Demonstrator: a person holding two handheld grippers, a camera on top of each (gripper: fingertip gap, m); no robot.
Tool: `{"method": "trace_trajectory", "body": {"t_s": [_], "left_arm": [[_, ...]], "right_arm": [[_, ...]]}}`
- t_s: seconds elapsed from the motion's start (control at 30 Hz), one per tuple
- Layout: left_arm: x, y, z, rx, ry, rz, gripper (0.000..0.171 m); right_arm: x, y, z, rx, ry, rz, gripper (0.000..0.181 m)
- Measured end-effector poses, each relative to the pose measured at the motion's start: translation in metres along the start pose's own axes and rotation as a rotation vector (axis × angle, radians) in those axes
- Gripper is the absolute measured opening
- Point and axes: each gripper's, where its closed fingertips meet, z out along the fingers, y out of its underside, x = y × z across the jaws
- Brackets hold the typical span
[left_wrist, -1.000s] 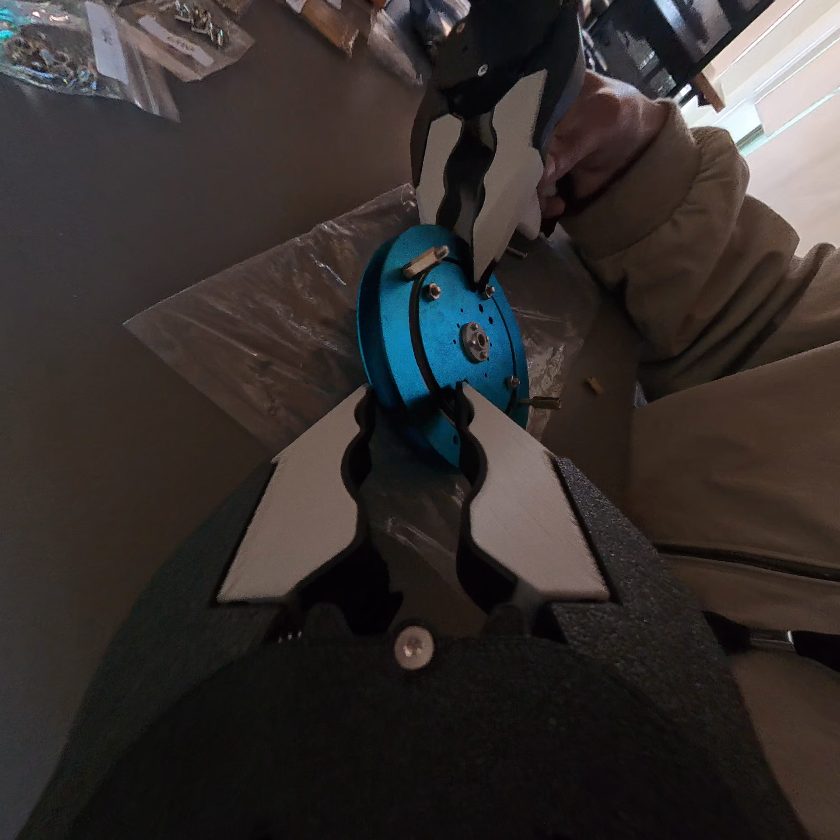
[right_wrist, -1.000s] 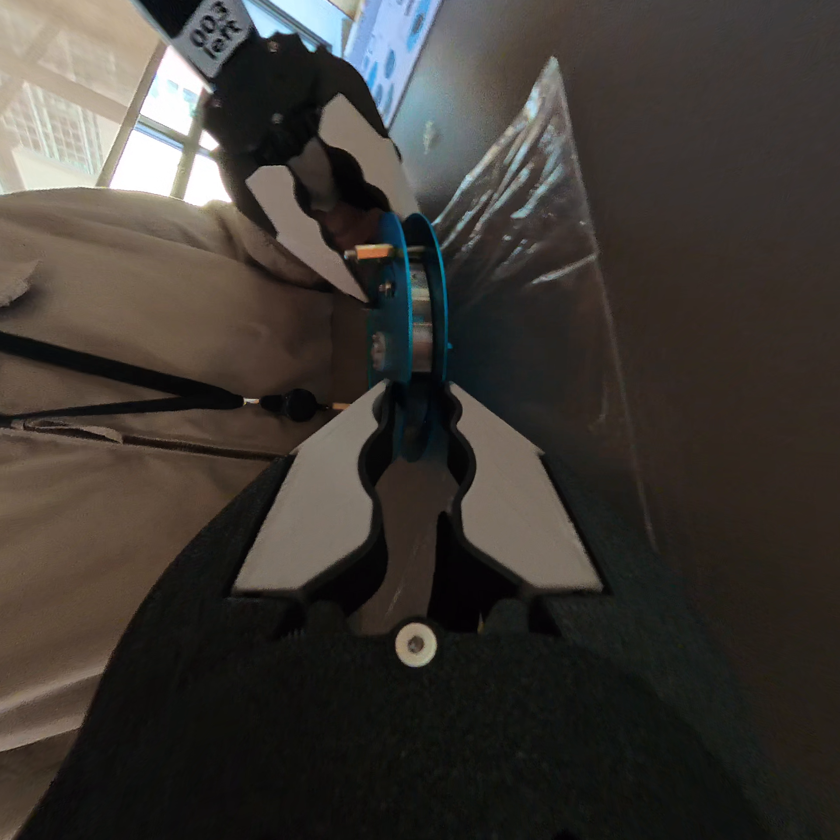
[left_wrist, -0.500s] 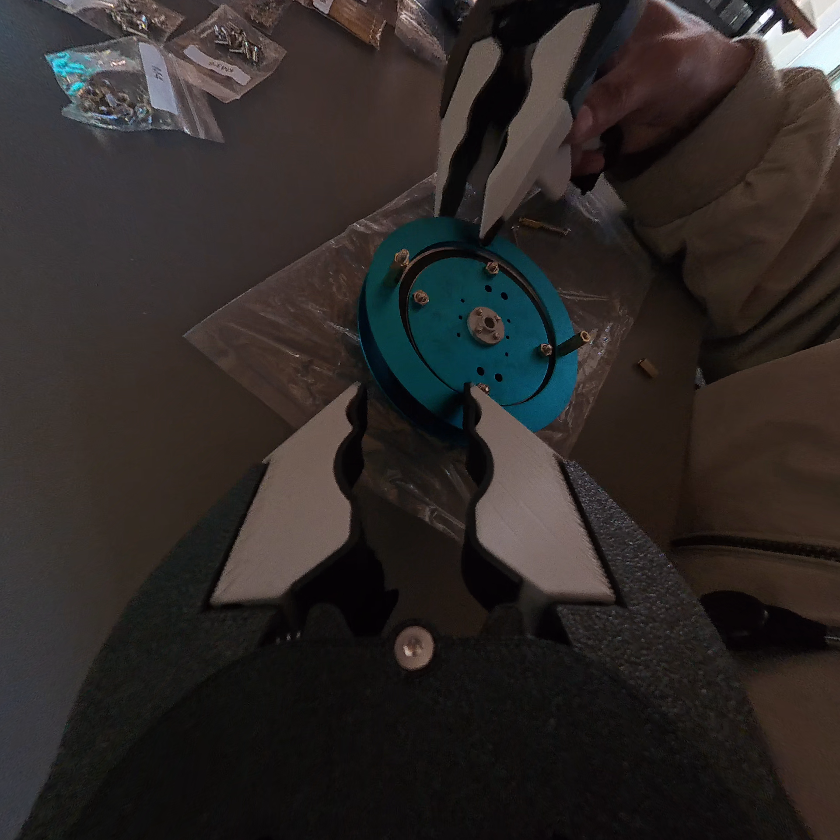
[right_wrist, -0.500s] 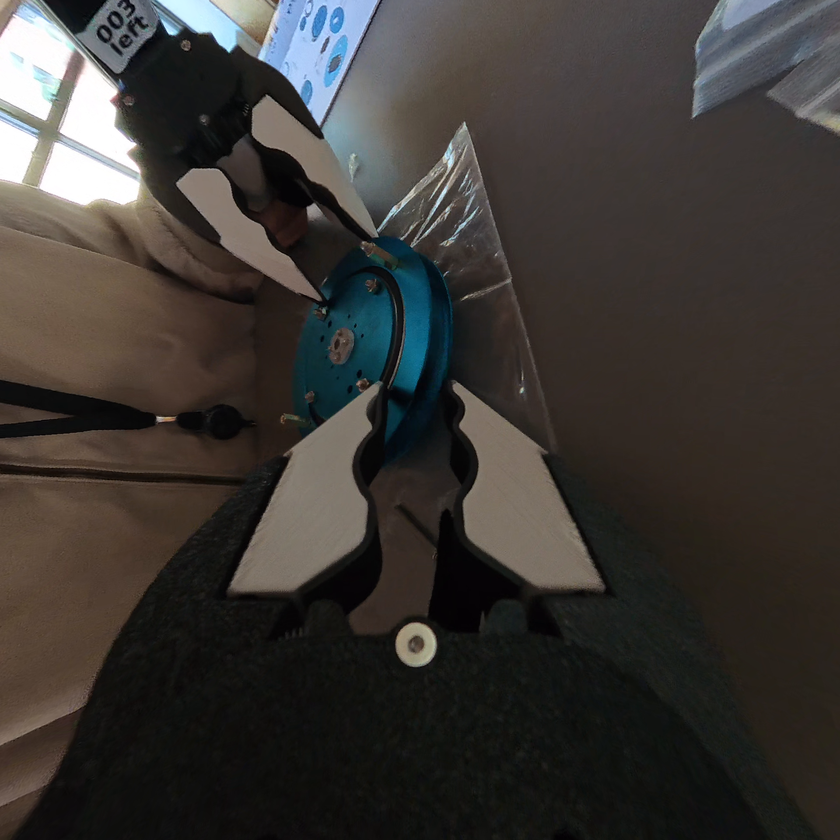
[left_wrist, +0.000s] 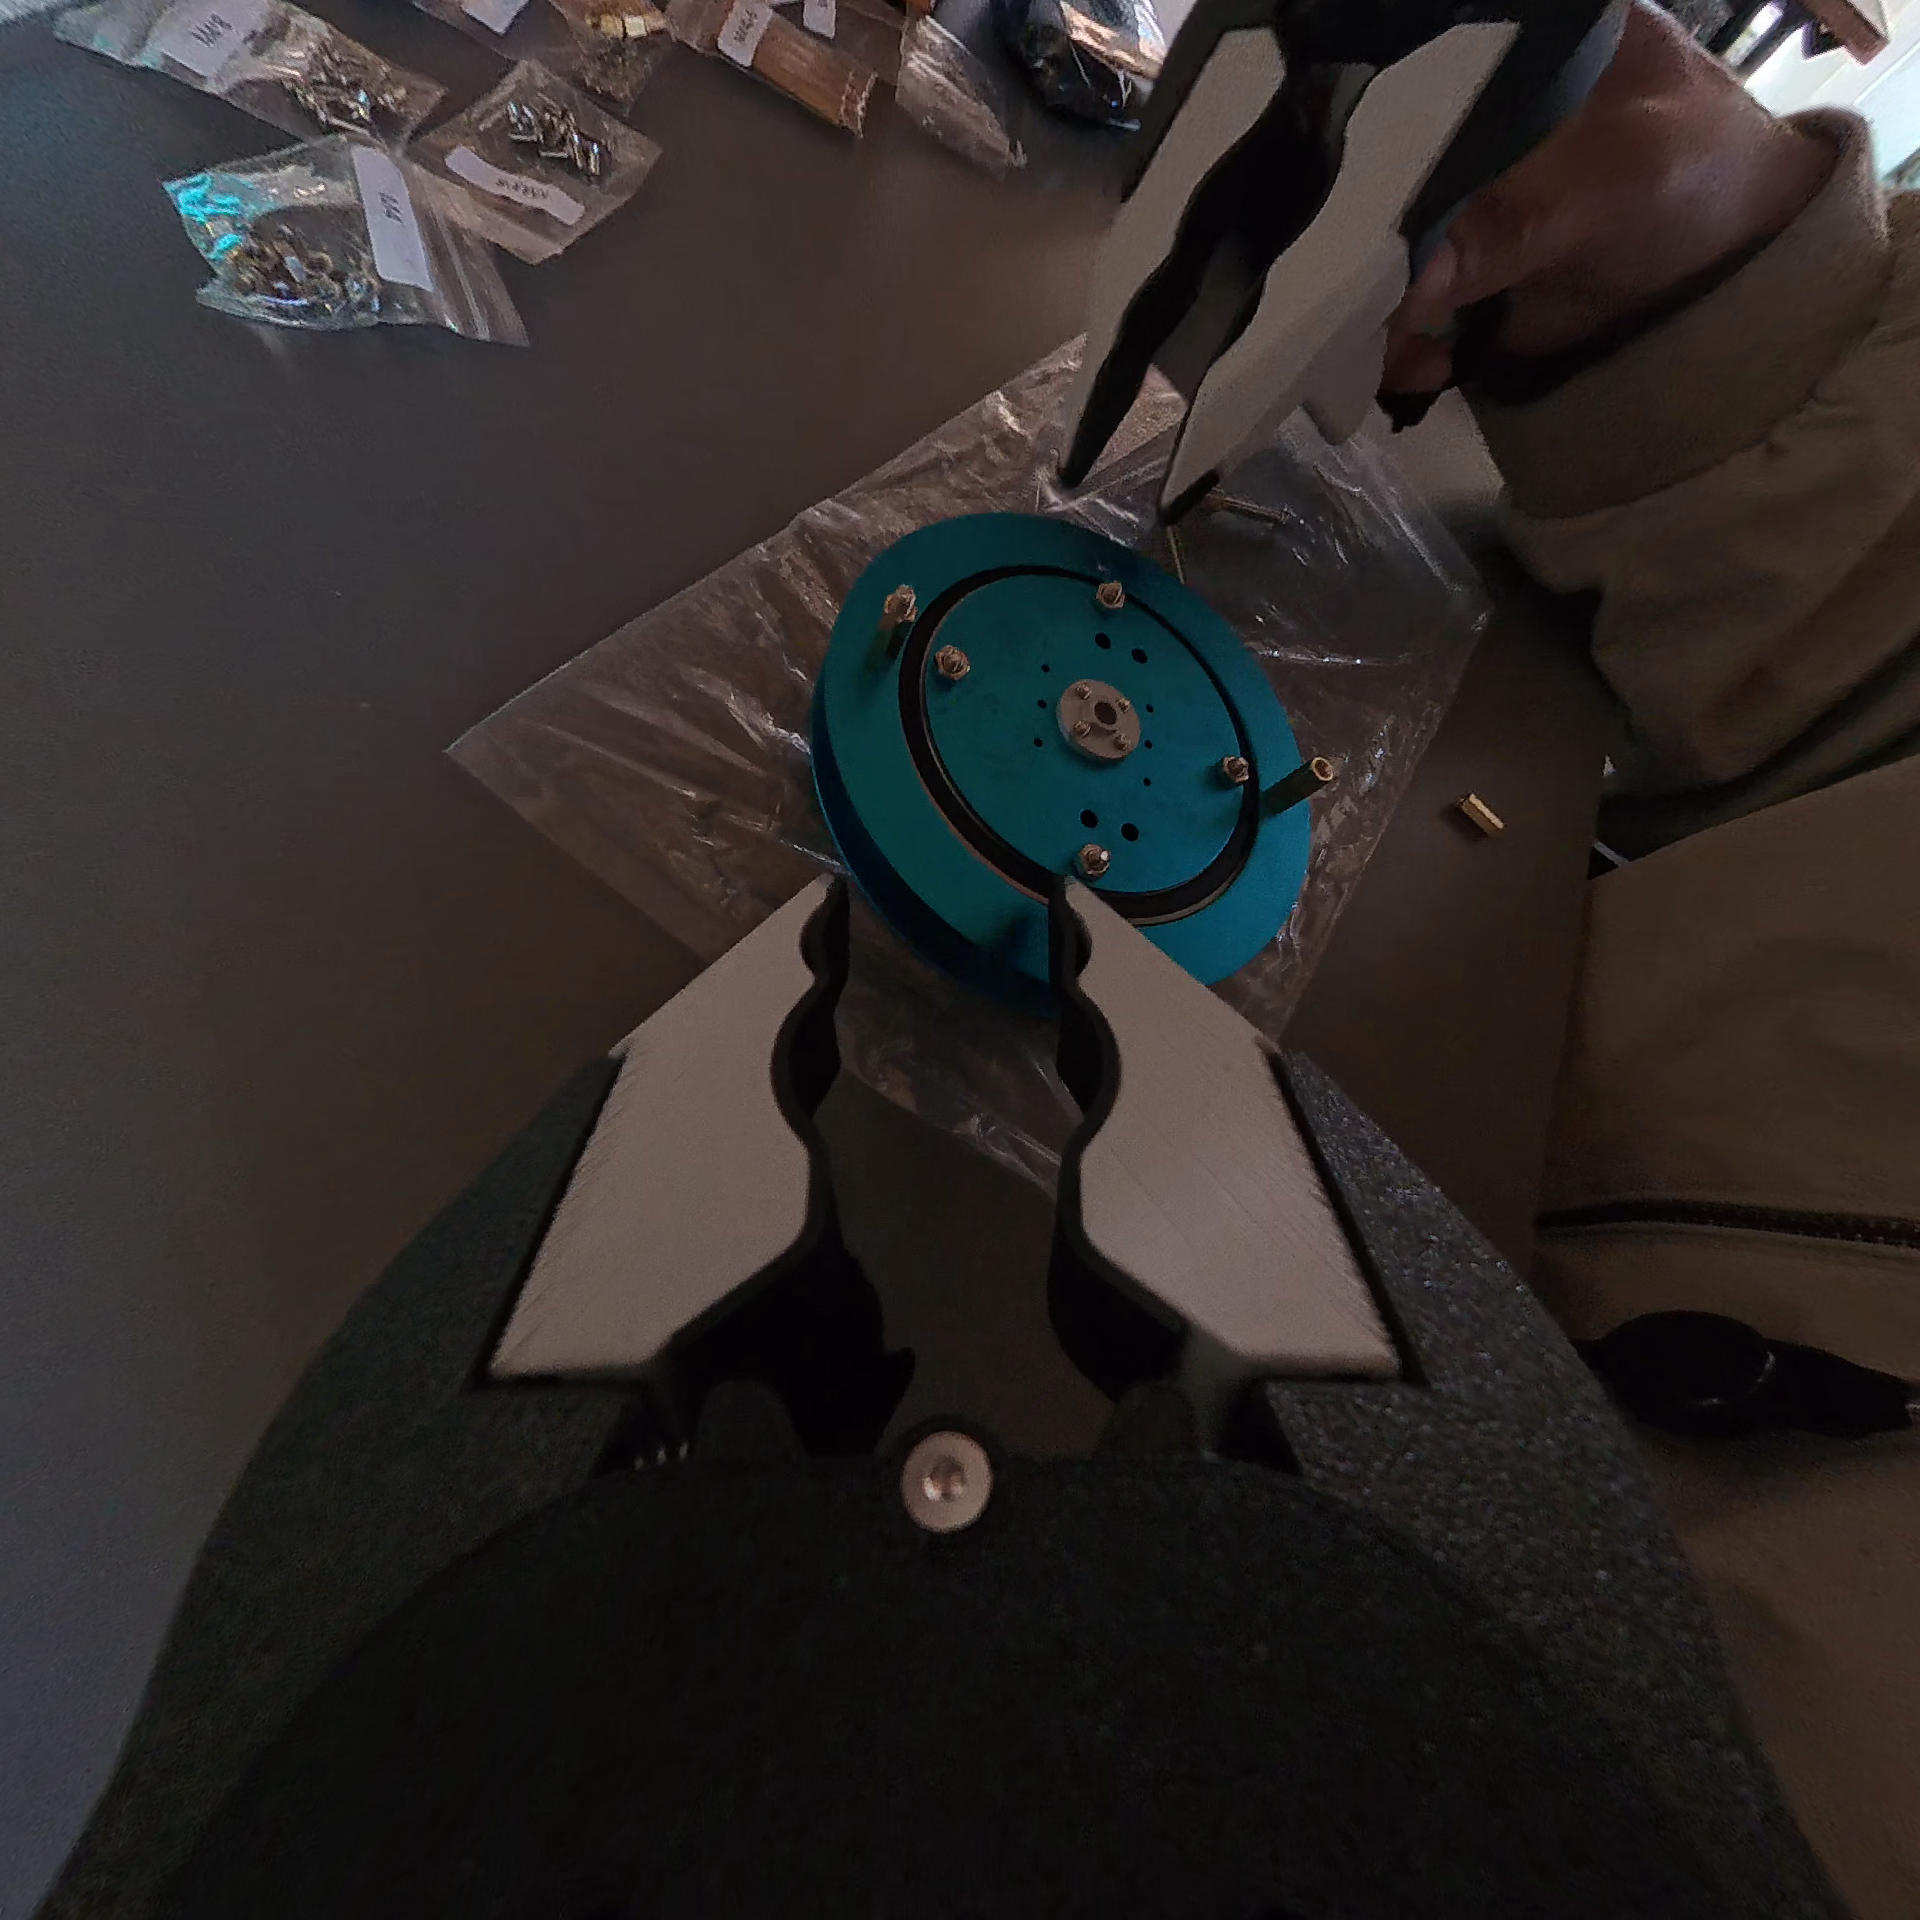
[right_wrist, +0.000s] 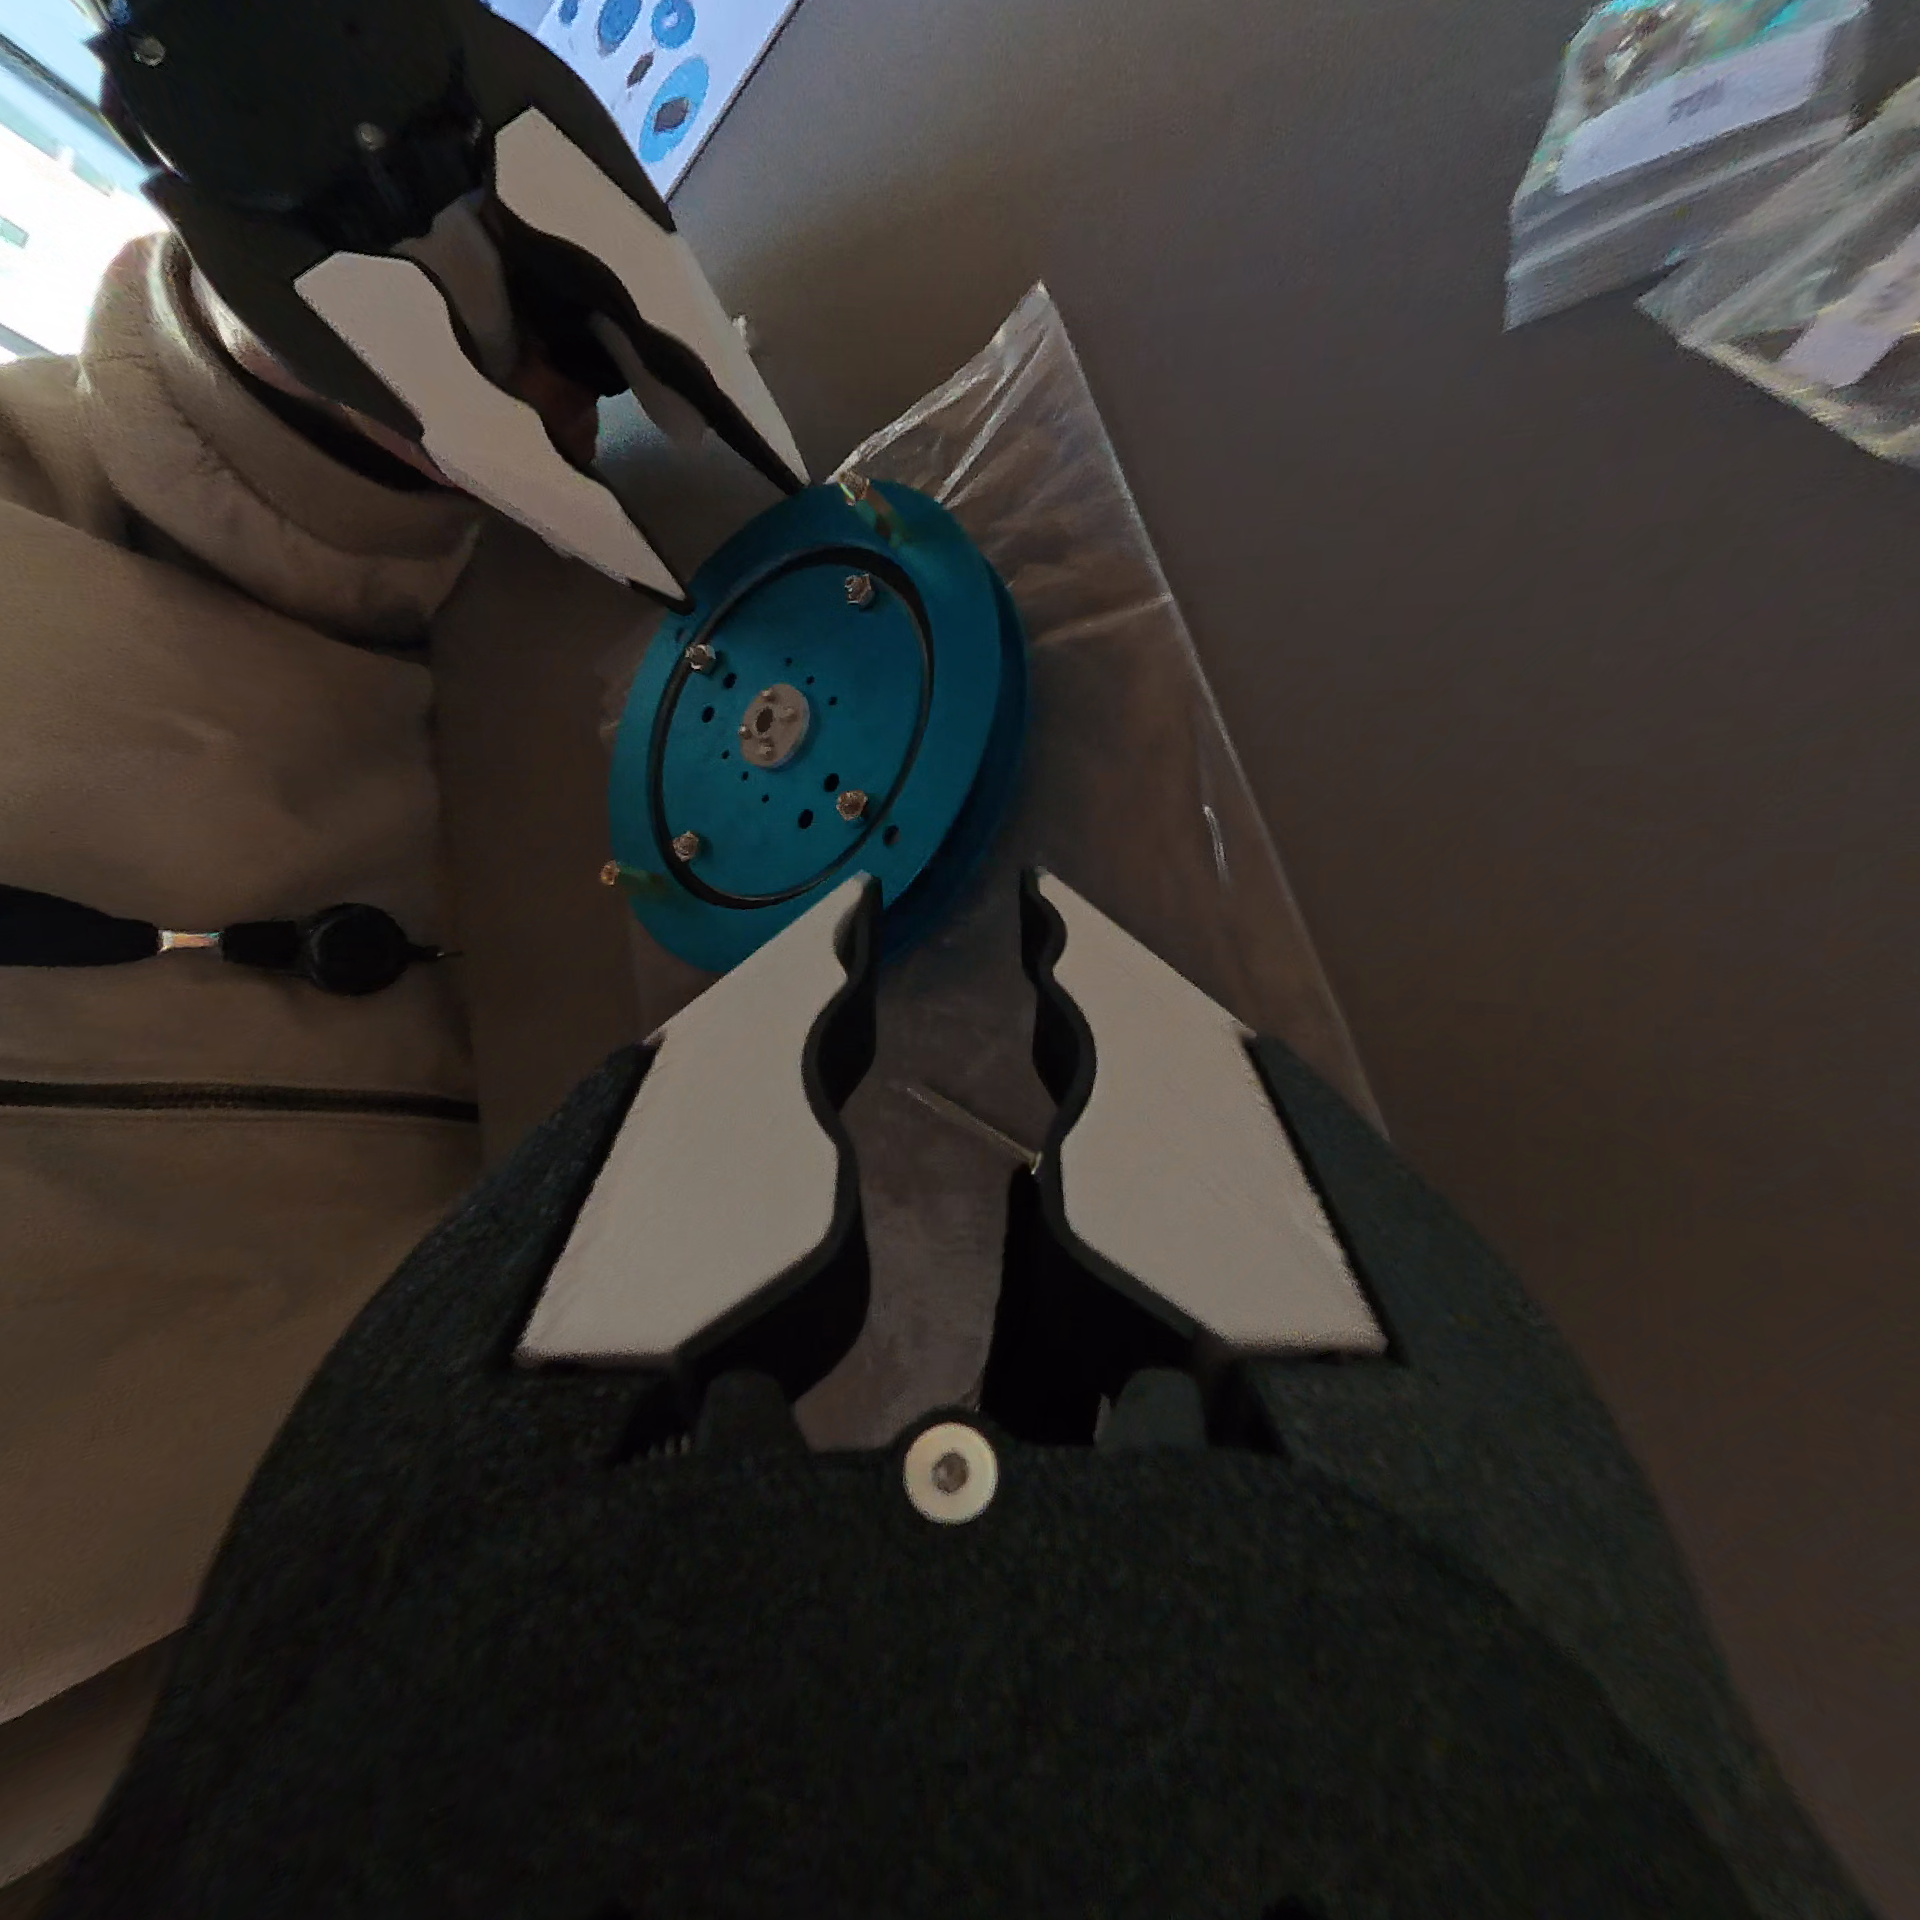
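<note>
**A:** Quick rundown, big to small. What's under you?

**B:** Dark table (left_wrist: 260, 727), small hardware bags (left_wrist: 343, 249) at its far side. A clear plastic bag (left_wrist: 665, 748) lies flat mid-table, and the blue wheel (left_wrist: 1039, 769) sits over it, tilted with one edge up.

**A:** Your tongs?

**B:** Your left gripper (left_wrist: 945, 888) straddles the near rim, one finger on the top face and one under. It looks clamped on the wheel. Your right gripper (right_wrist: 945, 883) has its fingers apart with nothing between them, tips just beside the far rim, over the bag.

**A:** Risks?

**B:** You hold the wheel at one edge only, so if the grip loosens I'd expect it to pivot and drop. The bag is slick, so a resting rim could skate. The black O-ring (left_wrist: 922, 707) sits exposed on the top face, and a fingertip dragged across could roll it out of place. Two brass standoffs (left_wrist: 899, 613) stick up from the face, so a sideways knock from your right fingers might bend or loosen one. A loose standoff (left_wrist: 1477, 814) lies on the table near your sleeve and is easily swept off.
</note>
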Motion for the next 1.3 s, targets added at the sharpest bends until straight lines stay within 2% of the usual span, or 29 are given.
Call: {"method": "trace_trajectory", "body": {"t_s": [0.2,0.33,0.43,0.57,0.63,0.7,0.73,0.8,0.87,0.93,1.03,1.17,1.3], "left_arm": [[0.010,0.002,0.007,-0.016,0.026,0.015,0.032],[-0.004,0.002,0.000,-0.008,-0.058,-0.001,0.039],[-0.011,-0.002,-0.018,0.054,-0.101,0.013,0.038],[-0.004,-0.007,-0.046,0.169,-0.166,0.126,0.038],[0.009,-0.007,-0.061,0.232,-0.197,0.177,0.037],[0.029,-0.003,-0.077,0.301,-0.213,0.212,0.037],[0.043,0.000,-0.084,0.340,-0.216,0.225,0.036],[0.073,0.012,-0.099,0.409,-0.215,0.251,0.036],[0.104,0.028,-0.110,0.471,-0.220,0.281,0.036],[0.133,0.049,-0.119,0.534,-0.232,0.310,0.037],[0.167,0.083,-0.131,0.613,-0.268,0.333,0.041],[0.183,0.132,-0.136,0.611,-0.338,0.308,0.046],[0.201,0.183,-0.127,0.642,-0.303,0.251,0.037]], "right_arm": [[-0.017,0.005,-0.020,0.107,0.146,-0.036,0.021],[-0.044,0.011,-0.038,0.245,0.193,-0.032,0.020],[-0.068,0.013,-0.057,0.400,0.214,-0.033,0.019],[-0.103,0.016,-0.074,0.609,0.245,-0.089,0.019],[-0.123,0.019,-0.077,0.692,0.238,-0.128,0.019],[-0.138,0.018,-0.082,0.751,0.273,-0.193,0.000],[-0.147,0.018,-0.082,0.770,0.279,-0.218,0.000],[-0.172,0.021,-0.074,0.753,0.209,-0.266,0.000],[-0.184,0.035,-0.060,0.657,0.176,-0.292,0.003],[-0.188,0.052,-0.057,0.646,0.230,-0.286,0.005],[-0.207,0.082,-0.051,0.708,0.315,-0.311,0.014],[-0.222,0.130,-0.035,0.759,0.530,-0.379,0.014],[-0.250,0.174,-0.012,0.828,0.511,-0.340,0.028]]}}
